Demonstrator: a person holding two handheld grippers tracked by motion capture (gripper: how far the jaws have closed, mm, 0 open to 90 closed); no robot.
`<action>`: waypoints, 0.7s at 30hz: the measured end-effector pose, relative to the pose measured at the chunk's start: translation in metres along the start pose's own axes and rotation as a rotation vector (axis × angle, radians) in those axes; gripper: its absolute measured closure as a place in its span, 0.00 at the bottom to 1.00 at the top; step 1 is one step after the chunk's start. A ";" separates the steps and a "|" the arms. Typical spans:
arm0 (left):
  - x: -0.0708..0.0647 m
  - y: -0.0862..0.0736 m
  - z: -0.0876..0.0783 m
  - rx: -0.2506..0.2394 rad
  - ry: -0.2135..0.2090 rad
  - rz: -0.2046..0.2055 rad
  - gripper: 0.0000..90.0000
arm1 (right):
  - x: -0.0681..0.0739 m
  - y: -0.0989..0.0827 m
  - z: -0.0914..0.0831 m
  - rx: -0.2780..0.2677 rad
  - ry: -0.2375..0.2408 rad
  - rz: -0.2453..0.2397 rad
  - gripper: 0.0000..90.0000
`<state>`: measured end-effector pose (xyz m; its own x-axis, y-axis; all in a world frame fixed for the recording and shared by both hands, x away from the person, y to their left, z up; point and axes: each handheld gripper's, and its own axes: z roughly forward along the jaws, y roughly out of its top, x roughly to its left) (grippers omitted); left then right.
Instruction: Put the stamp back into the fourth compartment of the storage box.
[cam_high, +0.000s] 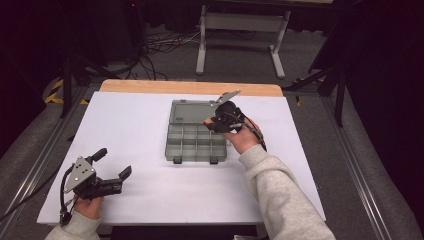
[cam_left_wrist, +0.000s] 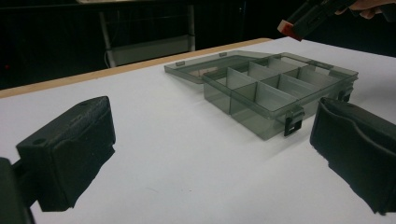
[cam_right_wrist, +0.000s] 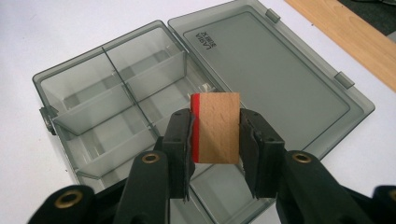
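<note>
A smoky grey plastic organiser box (cam_high: 168, 145) lies open mid-table, its compartments bare and its lid (cam_high: 192, 111) folded flat toward the far side. My right gripper (cam_high: 211, 122) hovers over the box's far right part, shut on a small wooden block with one red face (cam_right_wrist: 219, 126). The right gripper view looks down past that block onto the compartments (cam_right_wrist: 70, 70) and the lid (cam_right_wrist: 261, 70). My left gripper (cam_high: 113, 162) is held near the table's front left, open, with nothing between its jaws. Its own view shows the box (cam_left_wrist: 275, 93) ahead and the block (cam_left_wrist: 292, 28) above it.
A white sheet (cam_high: 135, 125) covers the table, with a wooden strip (cam_high: 190, 87) showing along the far edge. Beyond it are a grey floor, cables (cam_high: 160, 45) and a white table frame (cam_high: 240, 30). Bare sheet lies between the left gripper and the box.
</note>
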<state>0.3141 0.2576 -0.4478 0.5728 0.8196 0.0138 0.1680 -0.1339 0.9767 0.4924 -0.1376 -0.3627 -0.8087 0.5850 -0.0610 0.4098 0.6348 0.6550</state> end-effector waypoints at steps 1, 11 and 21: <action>0.000 0.000 0.000 0.000 0.000 0.000 0.01 | -0.001 0.000 0.001 0.006 0.004 0.007 0.73; 0.000 0.000 0.000 0.000 -0.001 0.001 0.01 | -0.008 -0.005 0.014 0.065 -0.001 0.039 0.73; 0.001 0.000 0.000 0.000 -0.001 0.001 0.01 | -0.014 -0.009 0.018 0.113 -0.013 0.061 0.73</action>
<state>0.3141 0.2582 -0.4477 0.5737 0.8189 0.0143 0.1673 -0.1343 0.9767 0.5072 -0.1427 -0.3815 -0.7758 0.6301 -0.0339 0.5035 0.6505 0.5687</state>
